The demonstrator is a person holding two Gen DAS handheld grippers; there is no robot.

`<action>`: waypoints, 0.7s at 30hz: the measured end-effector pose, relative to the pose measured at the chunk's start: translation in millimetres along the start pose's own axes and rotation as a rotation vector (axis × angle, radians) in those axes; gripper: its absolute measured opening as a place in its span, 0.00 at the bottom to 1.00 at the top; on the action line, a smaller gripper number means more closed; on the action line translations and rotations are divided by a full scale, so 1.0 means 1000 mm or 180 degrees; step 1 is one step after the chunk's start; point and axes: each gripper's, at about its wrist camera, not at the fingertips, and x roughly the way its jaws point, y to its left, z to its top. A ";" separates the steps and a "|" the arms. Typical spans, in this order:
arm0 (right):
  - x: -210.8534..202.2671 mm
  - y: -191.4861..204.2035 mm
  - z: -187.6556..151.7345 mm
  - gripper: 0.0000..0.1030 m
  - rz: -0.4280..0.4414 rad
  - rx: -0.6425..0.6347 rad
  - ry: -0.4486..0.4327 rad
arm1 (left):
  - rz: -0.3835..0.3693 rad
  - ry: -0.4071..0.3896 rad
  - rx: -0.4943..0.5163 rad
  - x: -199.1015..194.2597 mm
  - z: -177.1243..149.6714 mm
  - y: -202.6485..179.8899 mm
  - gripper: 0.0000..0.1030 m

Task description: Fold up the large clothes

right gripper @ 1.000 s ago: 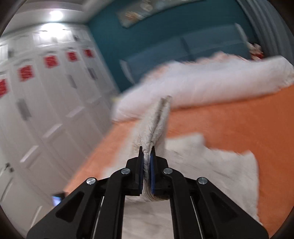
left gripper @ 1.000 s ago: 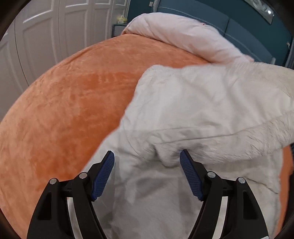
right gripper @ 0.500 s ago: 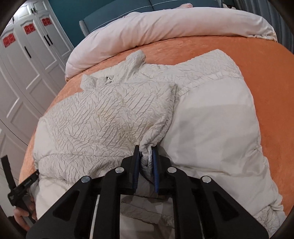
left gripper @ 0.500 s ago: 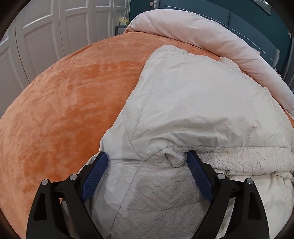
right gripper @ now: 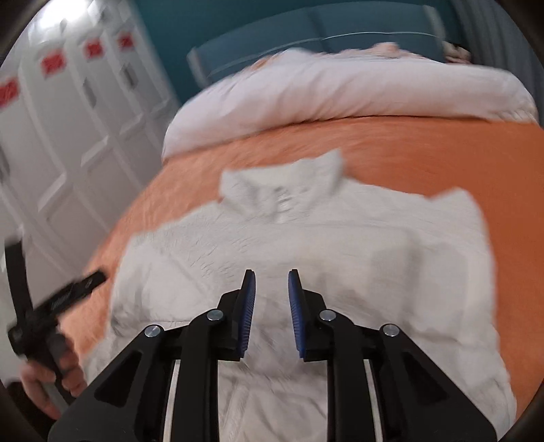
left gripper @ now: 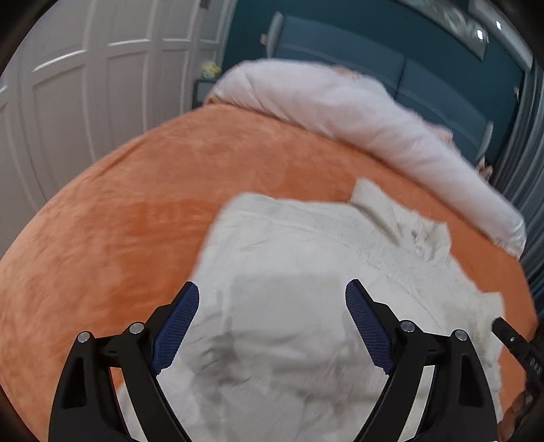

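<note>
A cream padded jacket lies folded on the orange bedspread, its collar pointing toward the head of the bed. My left gripper hangs above the jacket's near part, open wide, with nothing between its blue pads. My right gripper hovers over the middle of the jacket; its jaws are opening and no cloth is pinched between them. The right wrist view shows the left gripper at the left edge, held by a hand. Both views are blurred by motion.
A rolled pale pink duvet lies across the head of the bed, before a teal headboard. White wardrobe doors stand along the left side. Grey curtains hang at the right. Bare orange bedspread surrounds the jacket.
The right gripper came down with the cloth it held, laid it over the jacket and let go. The left gripper pulled back and up off the fold it straddled.
</note>
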 end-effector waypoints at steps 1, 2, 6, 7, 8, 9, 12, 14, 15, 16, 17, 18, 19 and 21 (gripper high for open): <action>0.018 0.008 -0.001 0.19 -0.0071 -0.0161 0.0099 | 0.0056 0.0069 0.0011 0.015 0.000 -0.006 0.83; 0.030 0.009 -0.005 0.18 -0.0134 -0.0241 0.0176 | 0.0119 0.0161 0.0009 0.033 -0.003 -0.010 0.83; 0.058 -0.021 -0.027 0.13 0.0024 -0.0034 0.0202 | 0.0120 0.0261 -0.0099 0.077 -0.020 0.010 0.95; 0.056 -0.029 -0.030 0.10 0.0101 0.0079 0.0178 | 0.0101 0.0200 -0.0107 0.080 -0.022 0.017 0.95; 0.056 -0.039 -0.034 0.03 0.0204 0.0254 0.0143 | -0.0013 0.0161 -0.0210 0.081 -0.024 0.026 0.95; 0.057 -0.047 -0.036 0.00 0.0290 0.0387 0.0126 | -0.0063 0.0141 -0.0247 0.081 -0.024 0.029 0.95; 0.061 -0.061 -0.039 0.00 0.0471 0.0623 0.0100 | 0.0001 0.0126 -0.0171 0.083 -0.026 0.024 0.95; 0.058 -0.060 -0.037 0.00 0.0470 0.0646 0.0110 | -0.0006 0.0132 -0.0183 0.080 -0.024 0.024 0.95; 0.052 -0.060 -0.036 0.00 0.0396 0.0637 0.0126 | 0.0007 0.0147 -0.0185 0.077 -0.023 0.025 0.94; 0.043 -0.058 -0.034 0.00 0.0265 0.0609 0.0138 | 0.0055 0.0178 -0.0163 0.072 -0.022 0.025 0.92; 0.025 -0.056 -0.035 0.07 0.0085 0.0553 0.0139 | 0.0154 0.0240 -0.0126 0.061 -0.020 0.029 0.92; 0.006 -0.056 -0.038 0.30 -0.0036 0.0500 0.0136 | 0.0176 0.0274 -0.0116 0.047 -0.022 0.034 0.91; -0.016 -0.057 -0.044 0.47 -0.0130 0.0448 0.0118 | 0.0072 0.0288 -0.0109 0.028 -0.024 0.044 0.91; -0.077 -0.069 -0.070 0.71 -0.0334 0.0320 -0.0067 | -0.0116 0.0291 -0.0063 -0.011 -0.033 0.068 0.93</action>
